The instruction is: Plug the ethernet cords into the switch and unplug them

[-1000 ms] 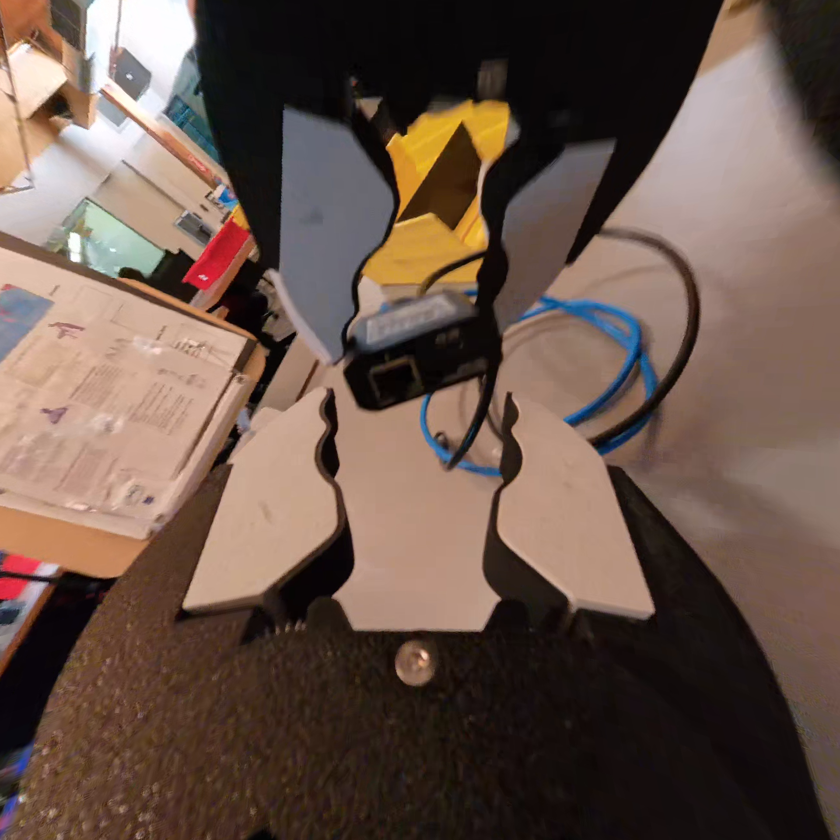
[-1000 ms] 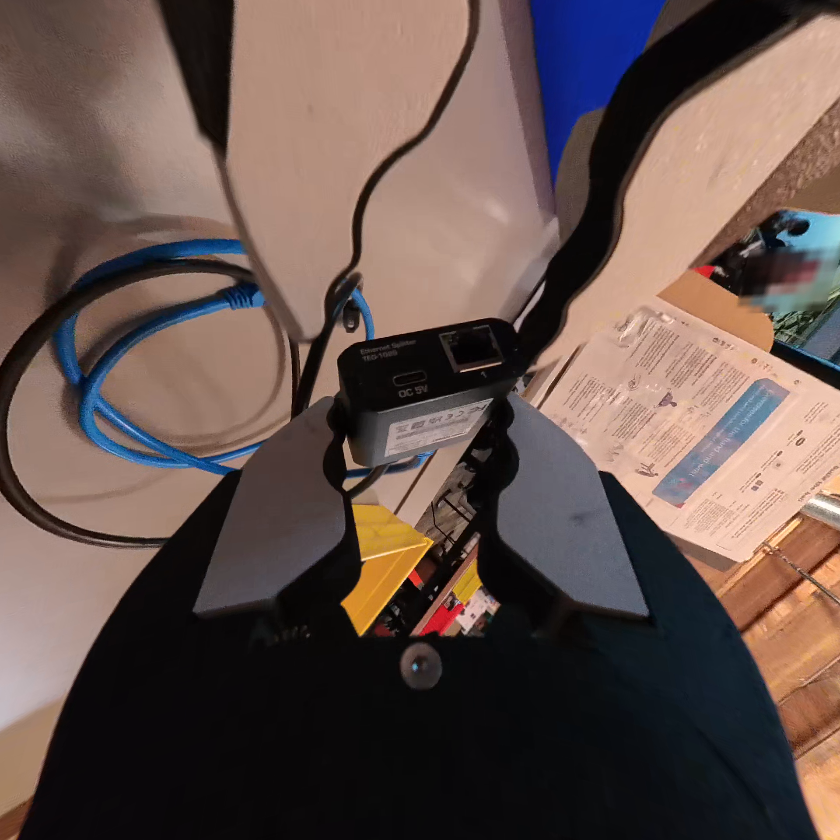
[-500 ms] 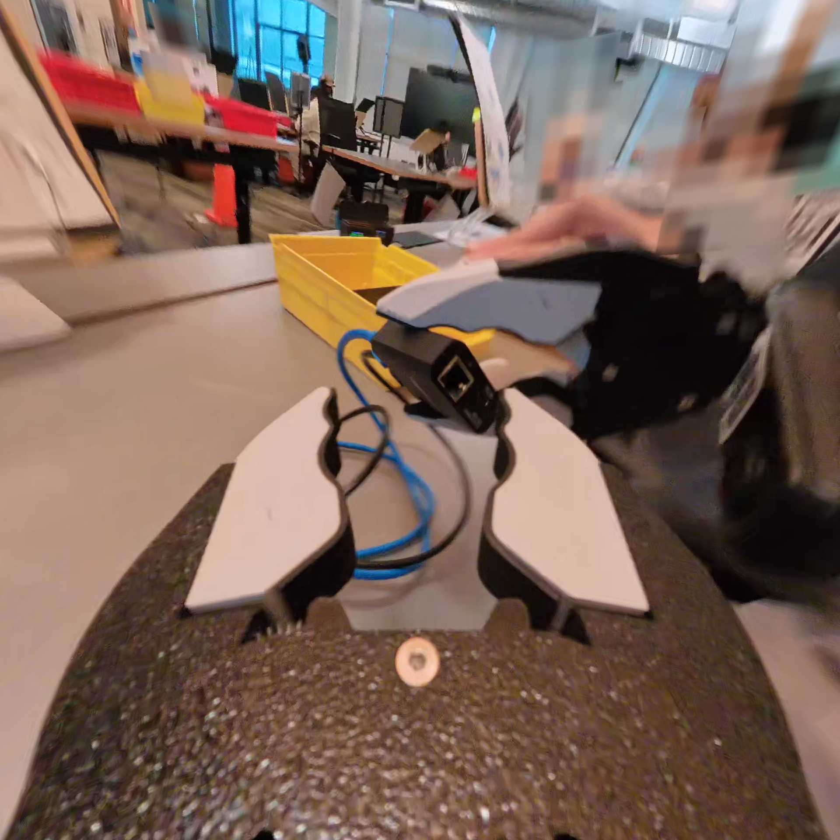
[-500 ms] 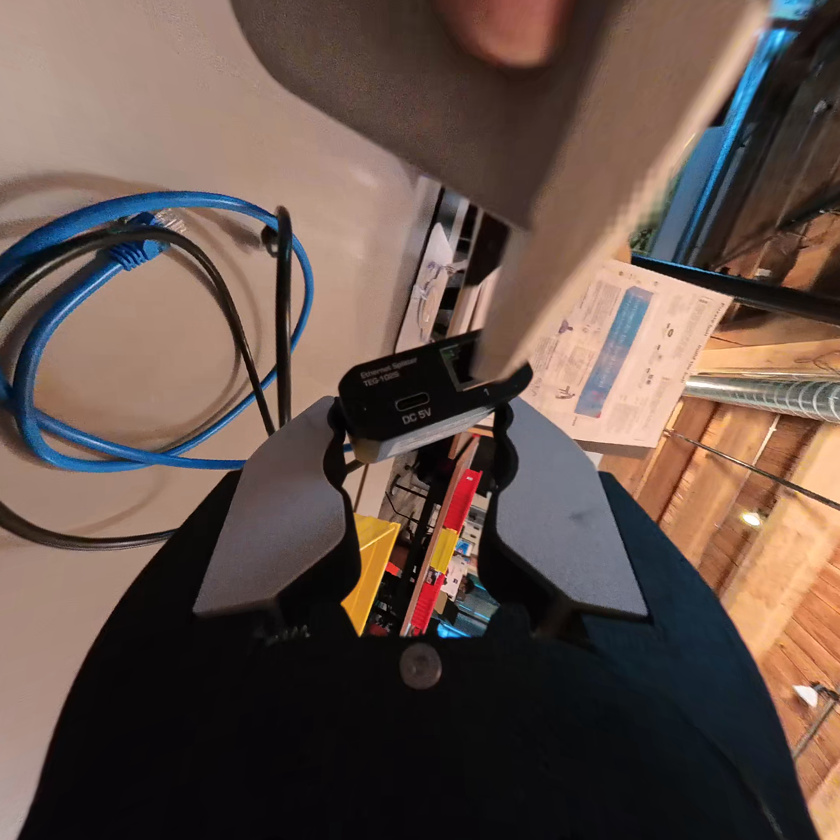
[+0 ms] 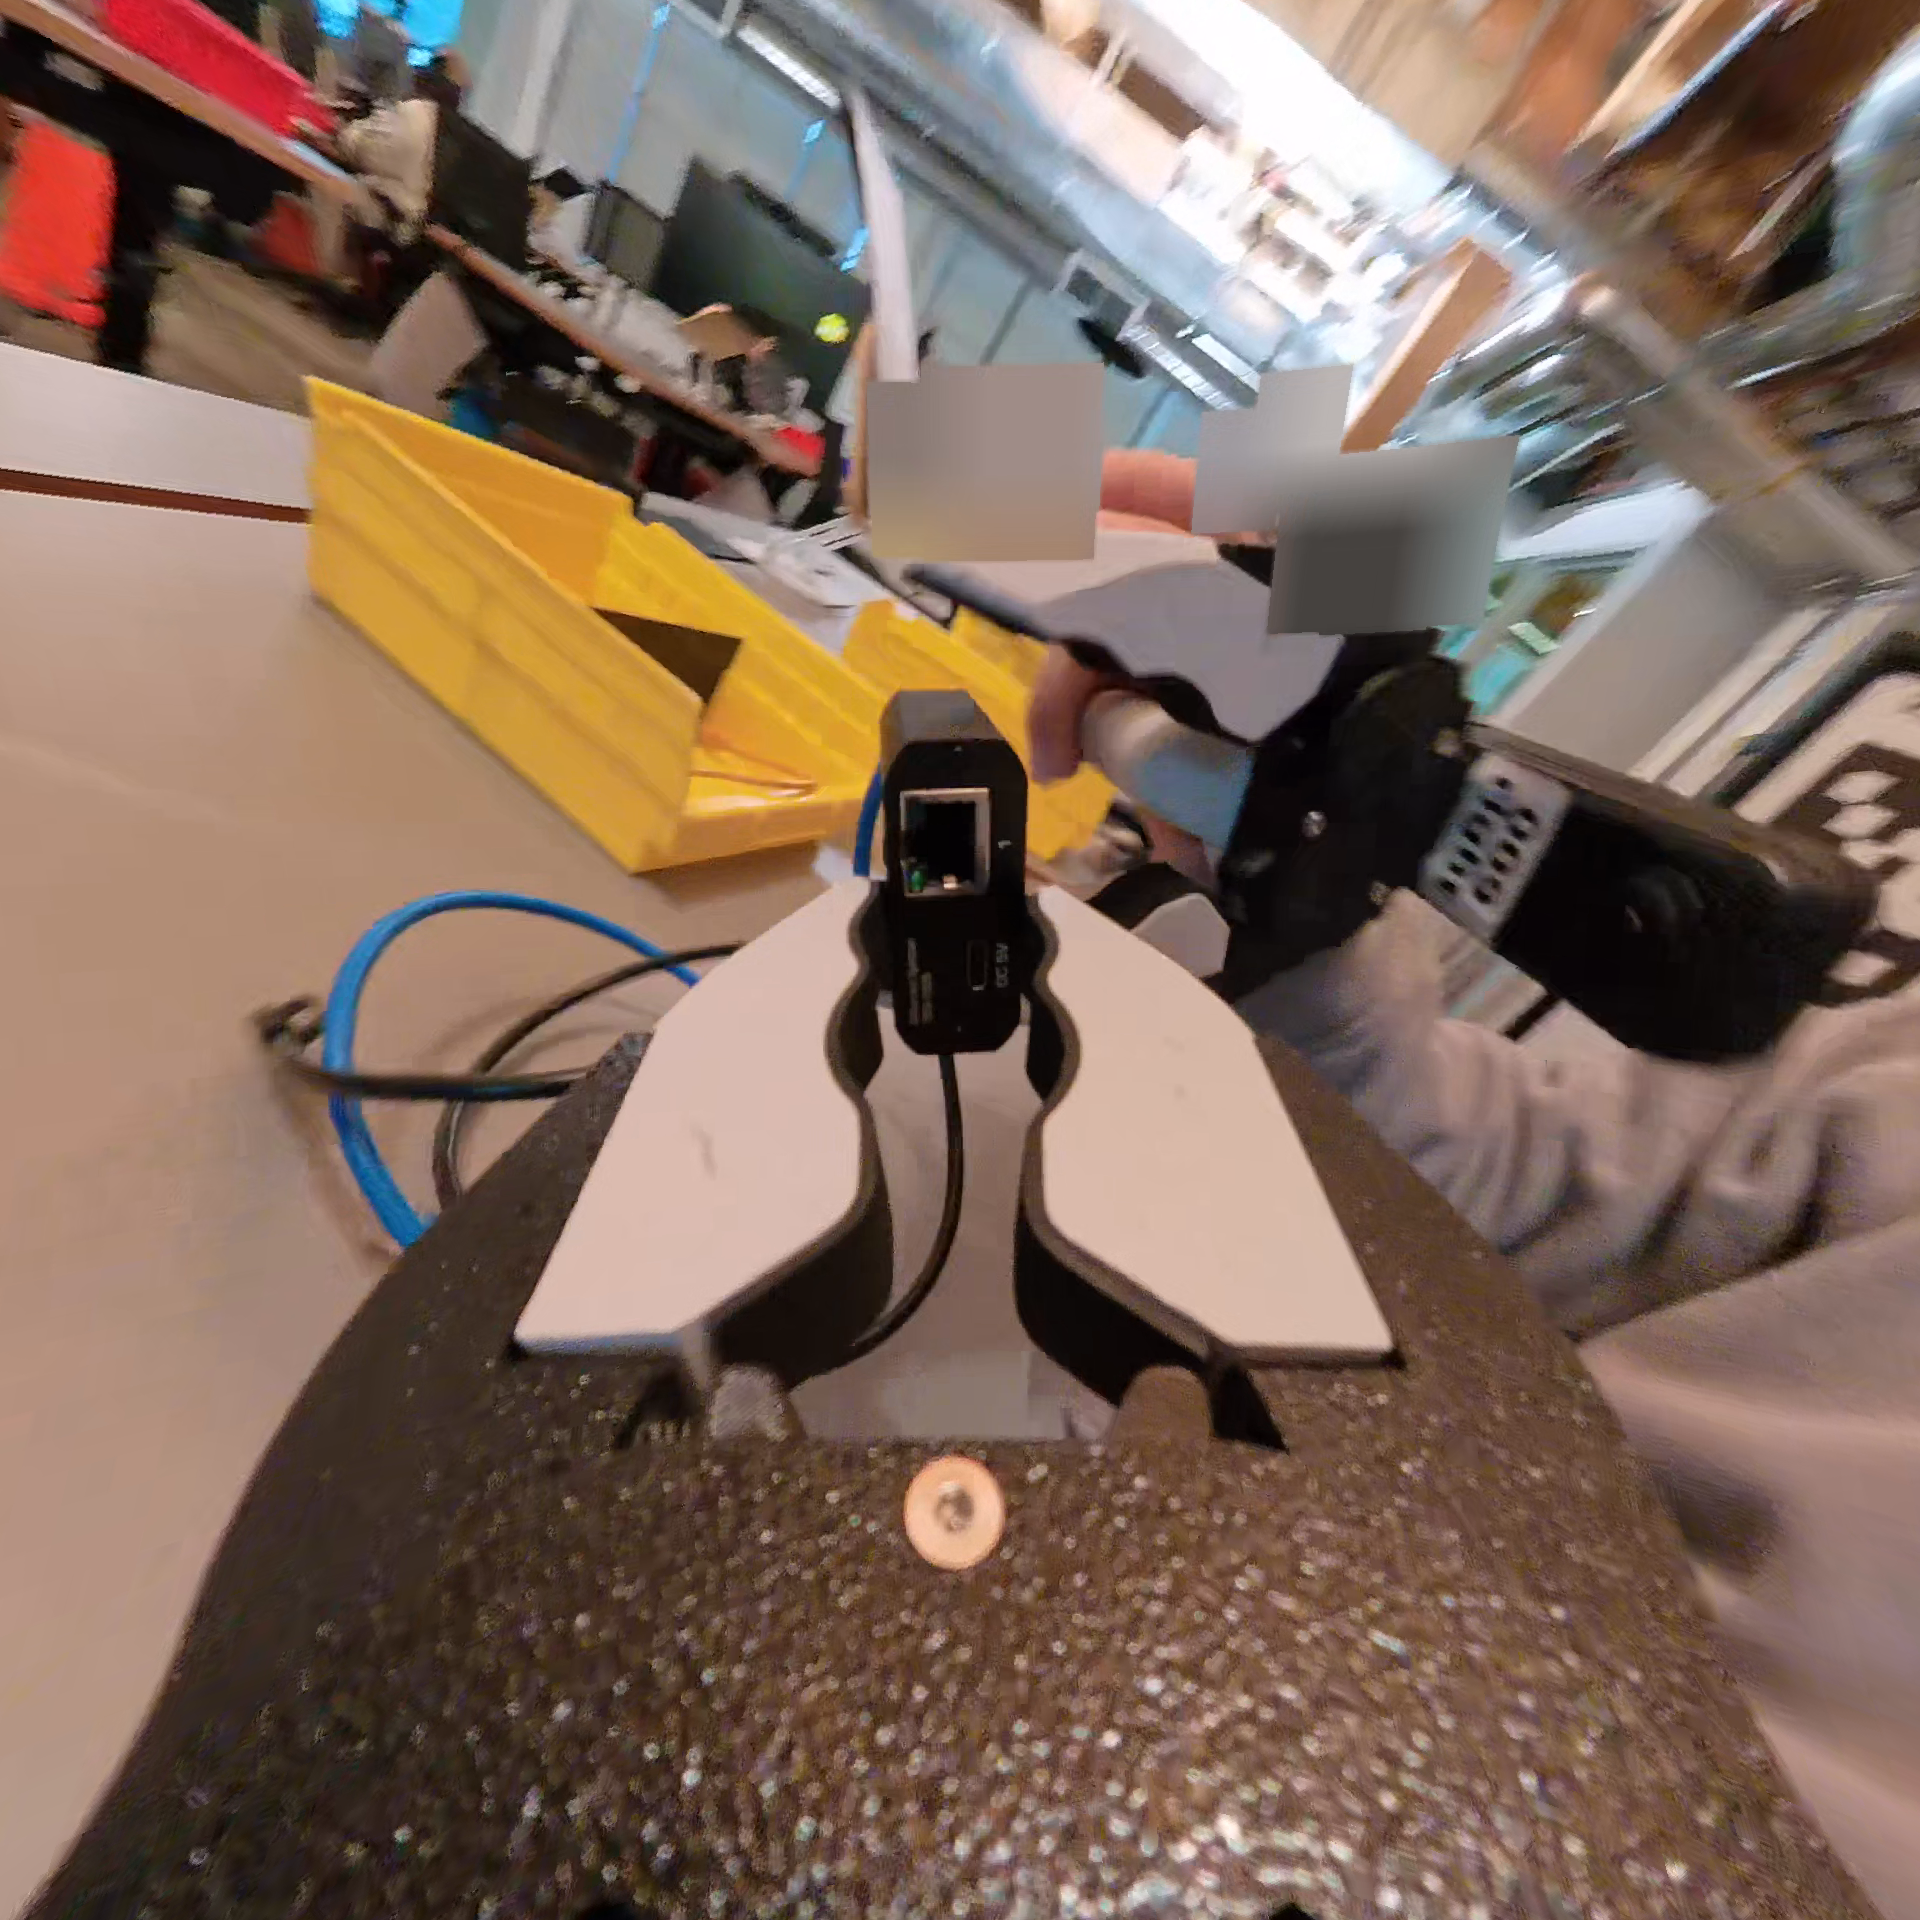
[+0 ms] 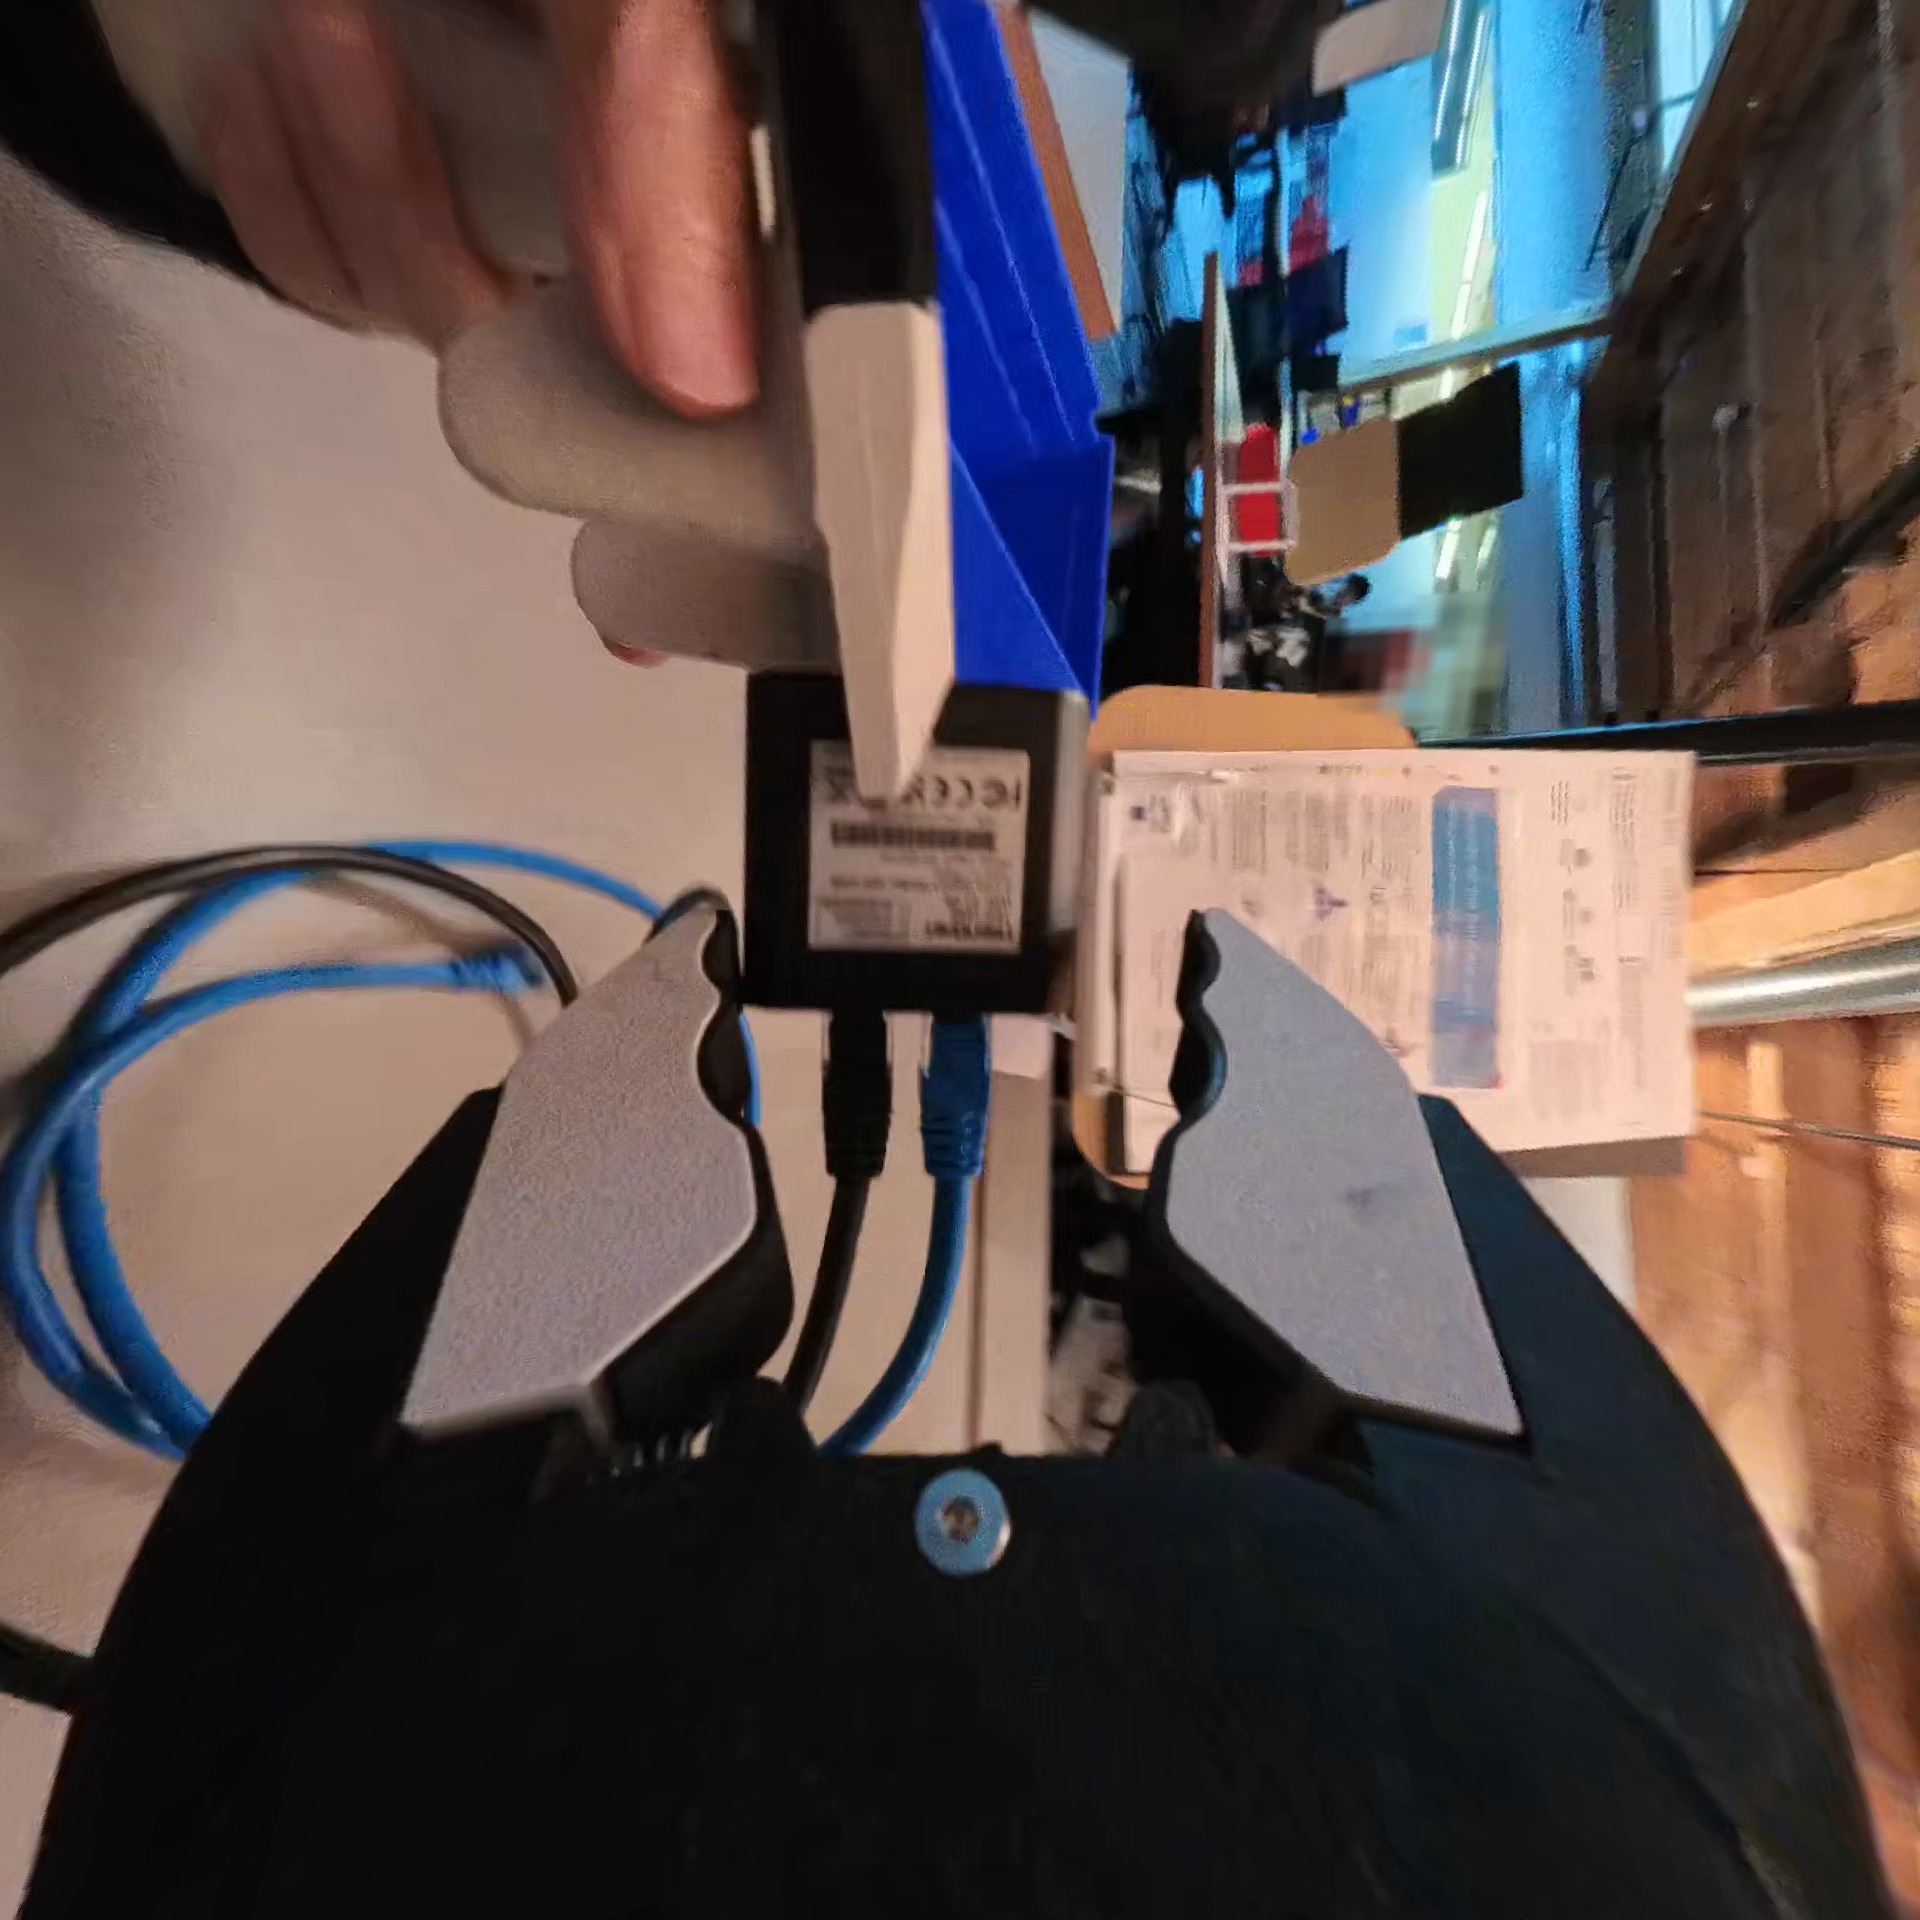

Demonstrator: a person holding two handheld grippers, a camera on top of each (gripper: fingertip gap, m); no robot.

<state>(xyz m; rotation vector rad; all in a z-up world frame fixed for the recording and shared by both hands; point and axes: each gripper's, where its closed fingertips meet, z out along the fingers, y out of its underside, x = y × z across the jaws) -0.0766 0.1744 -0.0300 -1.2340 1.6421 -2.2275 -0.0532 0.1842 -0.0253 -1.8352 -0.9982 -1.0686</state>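
The switch [image 5: 951, 873] sat between the left hand-held gripper [image 5: 951, 940] fingers, above the surface [image 5: 156, 831]; two cords [image 5: 416, 1081] coiled on it left, bins [image 5: 540, 644] behind them.

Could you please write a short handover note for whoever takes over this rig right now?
Left gripper: shut on the switch, held off the table.
Right gripper: open, fingers either side of the switch's cord end.
Black cord and blue cord are both plugged in side by side; their slack lies coiled on the table.
The opposite port faces the left camera, empty.
Done: plugging. Left: unplug both cords.
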